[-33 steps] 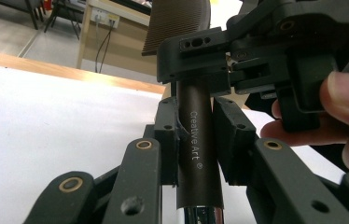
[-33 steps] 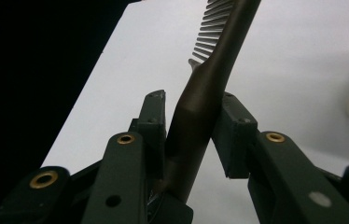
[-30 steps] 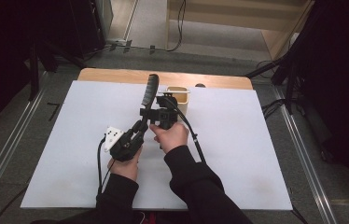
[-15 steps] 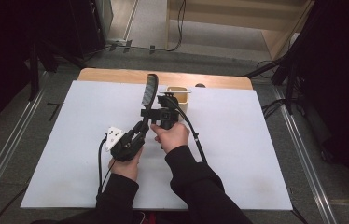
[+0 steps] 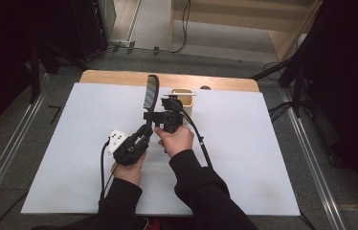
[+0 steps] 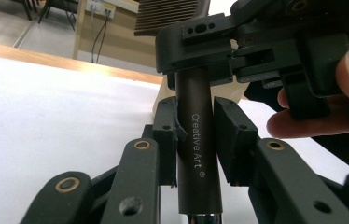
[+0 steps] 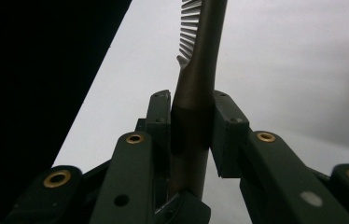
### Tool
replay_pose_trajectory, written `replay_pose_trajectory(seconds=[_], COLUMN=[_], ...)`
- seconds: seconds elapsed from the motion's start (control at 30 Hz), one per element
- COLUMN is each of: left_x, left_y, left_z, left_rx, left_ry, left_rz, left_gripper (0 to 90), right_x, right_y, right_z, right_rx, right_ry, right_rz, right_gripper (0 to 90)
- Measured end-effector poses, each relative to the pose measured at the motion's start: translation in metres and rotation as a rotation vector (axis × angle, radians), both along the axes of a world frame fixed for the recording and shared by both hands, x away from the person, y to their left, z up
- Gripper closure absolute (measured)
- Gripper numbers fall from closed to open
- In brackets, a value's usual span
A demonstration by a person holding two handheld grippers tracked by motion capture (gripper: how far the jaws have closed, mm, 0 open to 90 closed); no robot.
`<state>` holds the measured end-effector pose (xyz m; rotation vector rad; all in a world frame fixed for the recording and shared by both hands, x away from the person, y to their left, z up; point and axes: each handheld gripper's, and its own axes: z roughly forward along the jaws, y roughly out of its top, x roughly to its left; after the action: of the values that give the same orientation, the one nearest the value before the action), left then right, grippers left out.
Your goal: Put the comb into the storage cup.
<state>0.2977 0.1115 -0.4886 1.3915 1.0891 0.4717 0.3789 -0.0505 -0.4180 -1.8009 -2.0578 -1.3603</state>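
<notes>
Both grippers meet over the middle of the white table (image 5: 263,158), and between them stands a dark comb (image 5: 151,92), held clear of the surface with its toothed end pointing away from the person; in the high view the left gripper (image 5: 144,130) reaches up and forward from the person's left hand (image 5: 128,171), while the right gripper (image 5: 166,111) sits just above the right hand (image 5: 177,140); the two tools are touching or nearly so around the comb's handle. In the left gripper view the comb (image 6: 198,140) runs upright between the black jaws, its handle printed "Creative Art"; the left pad lies against the handle, the right pad is close beside it with a sliver of light showing, so the hold looks narrow and loose; the right gripper (image 6: 256,42) clamps the same handle just above, with fingers (image 6: 303,116) of the right hand behind it. In the right gripper view the comb (image 7: 196,88) rises between the jaws, both pads pressed on the handle just below the teeth; these jaws have just been closing, with the comb between them. A small tan cup (image 5: 183,98) stands on the table just beyond the grippers, near the wooden edge (image 5: 119,76).
</notes>
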Motion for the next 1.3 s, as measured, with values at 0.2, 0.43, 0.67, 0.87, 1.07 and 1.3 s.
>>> replay_pose_trajectory(seconds=[0.2,0.43,0.67,0.87,1.07,1.3], left_x=[0.001,0.0,0.001,0.003,0.003,0.004], left_y=[0.001,0.0,0.003,0.009,0.016,0.02], left_z=[0.002,0.005,0.006,0.006,0.009,0.009], left_rx=[-0.025,-0.029,-0.042,-0.056,-0.052,-0.031], left_ry=[0.026,0.047,0.086,0.129,0.161,0.223], left_rz=[-0.024,-0.05,-0.077,-0.081,-0.085,-0.108], left_gripper=[65.9,59.7,56.4,54.9,53.5,49.3], right_x=[-0.001,0.0,0.001,0.001,0.001,-0.001], right_y=[0.0,-0.001,-0.007,-0.014,-0.021,-0.026], right_z=[0.001,0.001,-0.001,-0.001,-0.003,-0.007], right_rx=[-0.014,-0.034,-0.068,-0.095,-0.105,-0.111], right_ry=[-0.009,-0.031,-0.05,-0.073,-0.074,-0.094], right_rz=[0.006,0.0,-0.004,-0.005,-0.002,0.005], right_gripper=[70.3,70.3,70.3,70.2,70.3,70.2])
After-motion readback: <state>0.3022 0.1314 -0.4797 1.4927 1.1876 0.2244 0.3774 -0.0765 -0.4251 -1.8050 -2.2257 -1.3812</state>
